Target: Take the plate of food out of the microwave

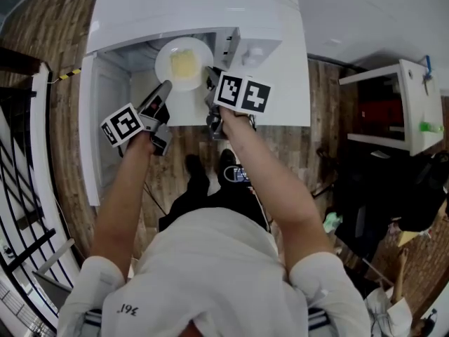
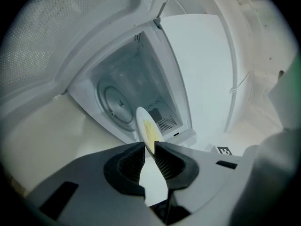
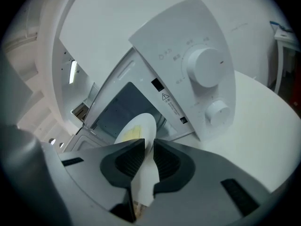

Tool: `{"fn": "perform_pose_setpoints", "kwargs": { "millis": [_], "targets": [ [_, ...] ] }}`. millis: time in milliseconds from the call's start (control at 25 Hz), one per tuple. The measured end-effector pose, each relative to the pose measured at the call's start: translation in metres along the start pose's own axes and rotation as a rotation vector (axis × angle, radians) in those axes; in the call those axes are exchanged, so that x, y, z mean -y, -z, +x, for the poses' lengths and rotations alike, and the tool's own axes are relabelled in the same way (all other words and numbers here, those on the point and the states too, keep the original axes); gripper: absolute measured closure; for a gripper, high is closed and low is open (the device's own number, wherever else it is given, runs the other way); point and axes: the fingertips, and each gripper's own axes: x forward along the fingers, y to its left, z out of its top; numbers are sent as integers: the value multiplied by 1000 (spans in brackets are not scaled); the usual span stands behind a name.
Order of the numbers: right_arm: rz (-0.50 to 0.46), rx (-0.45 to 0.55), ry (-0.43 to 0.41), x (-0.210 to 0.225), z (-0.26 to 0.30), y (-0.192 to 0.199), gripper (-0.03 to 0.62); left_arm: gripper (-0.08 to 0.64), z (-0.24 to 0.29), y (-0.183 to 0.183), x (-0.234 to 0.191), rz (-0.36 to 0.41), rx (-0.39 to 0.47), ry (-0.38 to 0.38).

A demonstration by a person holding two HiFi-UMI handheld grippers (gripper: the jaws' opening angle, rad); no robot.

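Left claw [image 2: 149,147] and right claw [image 3: 149,145] each pinch an opposite rim of the plate [image 1: 184,42] at the microwave [image 1: 210,5] mouth. We hold it level and draw both back together, lest the food [image 1: 184,64] slide

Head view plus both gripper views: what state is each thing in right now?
Microwave door: swung open.
Plate: lifted off the turntable, at the opening, gripped by its rim on two sides.
Food: on the plate.
Turntable: bare.
Left tongs: shut on the plate.
Right tongs: shut on the plate.
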Motion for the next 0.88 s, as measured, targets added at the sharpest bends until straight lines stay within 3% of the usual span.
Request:
{"fn": "perform_pose_setpoints", "kwargs": {
  "millis": [120,480,720,880],
  "targets": [
    [0,9,-2,-1,-14,5,531,492,-9,9,6,22,-13,-14],
    [32,35,-11,3,-53,21,535,492,-22,39,32,1,-53,41],
    [49,46,-3,8,-75,33,535,492,-39,57,25,42,-108,-61],
    [63,42,8,15,-87,47,535,492,-39,72,33,28,-132,-14]
  ]
}}
